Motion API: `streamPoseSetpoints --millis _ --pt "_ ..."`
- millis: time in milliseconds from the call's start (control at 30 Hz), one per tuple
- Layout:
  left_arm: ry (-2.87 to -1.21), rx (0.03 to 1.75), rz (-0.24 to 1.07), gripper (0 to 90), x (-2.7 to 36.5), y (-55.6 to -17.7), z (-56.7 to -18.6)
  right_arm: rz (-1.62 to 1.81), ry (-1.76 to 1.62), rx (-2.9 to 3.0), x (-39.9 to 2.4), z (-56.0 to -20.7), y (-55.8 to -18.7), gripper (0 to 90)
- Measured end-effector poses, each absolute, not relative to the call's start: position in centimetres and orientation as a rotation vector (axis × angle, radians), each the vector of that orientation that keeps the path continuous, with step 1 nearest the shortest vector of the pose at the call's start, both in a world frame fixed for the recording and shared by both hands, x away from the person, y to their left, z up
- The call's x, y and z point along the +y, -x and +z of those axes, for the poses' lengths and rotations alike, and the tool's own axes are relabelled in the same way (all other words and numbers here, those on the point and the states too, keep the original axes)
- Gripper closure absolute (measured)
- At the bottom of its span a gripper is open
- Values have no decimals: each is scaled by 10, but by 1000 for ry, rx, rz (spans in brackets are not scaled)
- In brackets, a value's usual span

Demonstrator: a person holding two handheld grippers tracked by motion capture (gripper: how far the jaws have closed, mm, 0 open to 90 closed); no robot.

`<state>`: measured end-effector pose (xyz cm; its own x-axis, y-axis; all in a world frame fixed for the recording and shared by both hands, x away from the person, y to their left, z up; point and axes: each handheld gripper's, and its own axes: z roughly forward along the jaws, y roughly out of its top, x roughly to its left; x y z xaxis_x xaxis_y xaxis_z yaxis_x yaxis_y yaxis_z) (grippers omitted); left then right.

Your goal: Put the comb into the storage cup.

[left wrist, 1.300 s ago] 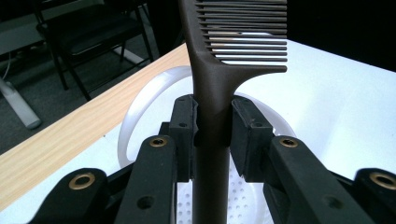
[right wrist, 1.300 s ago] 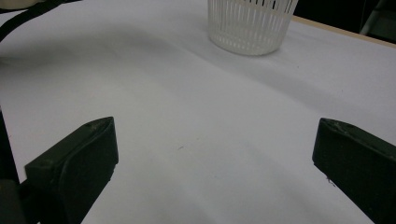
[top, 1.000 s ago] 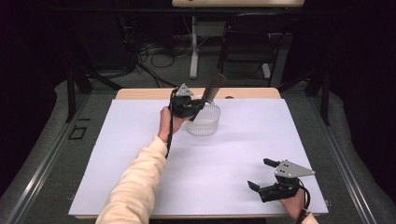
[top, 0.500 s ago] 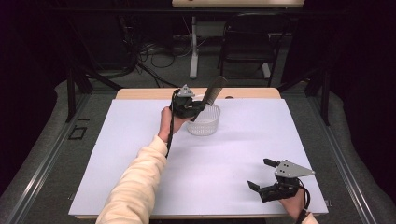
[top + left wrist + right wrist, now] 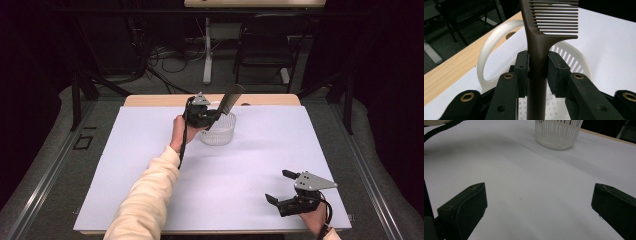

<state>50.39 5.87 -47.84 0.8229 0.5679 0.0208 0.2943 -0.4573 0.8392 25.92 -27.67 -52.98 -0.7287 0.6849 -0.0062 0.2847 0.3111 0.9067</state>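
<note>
At the far middle of the table (image 5: 150,165), which a white sheet covers, the left gripper (image 5: 214,115) sits over the near left rim of a white slotted basket (image 5: 220,134). Its jaws are closed most of the way and clamp the handle of a dark brown comb (image 5: 229,99). In the left gripper view the two pads (image 5: 556,72) press on either side of the comb (image 5: 537,50) just below where its teeth begin. The handle runs down between the jaws toward the basket's dotted floor, and the toothed part stands up and away from the gripper. The basket (image 5: 499,32) lies right under and behind the jaws, its rim curving round on the left. From the high view the comb rises at a slant, leaning up and to the right above the basket, with its lower end hidden behind the gripper.

Further right, near the front right corner of the sheet, the right gripper (image 5: 280,186) rests low by the table, well apart from the basket. Its jaws are spread wide with nothing between them; in the right gripper view bare white sheet lies between the two pads (image 5: 466,205), and the basket (image 5: 557,132) stands far off at the top.

No brand, label or writing can be read on the comb, basket or grippers.
</note>
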Motion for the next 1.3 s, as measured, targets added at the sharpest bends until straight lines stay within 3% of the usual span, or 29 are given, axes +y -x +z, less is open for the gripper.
streamPoseSetpoints --millis 1300 --pt "-2131 608 326 713 54 -508 -489 1396 -862 2194 -277 -530 -259 0"
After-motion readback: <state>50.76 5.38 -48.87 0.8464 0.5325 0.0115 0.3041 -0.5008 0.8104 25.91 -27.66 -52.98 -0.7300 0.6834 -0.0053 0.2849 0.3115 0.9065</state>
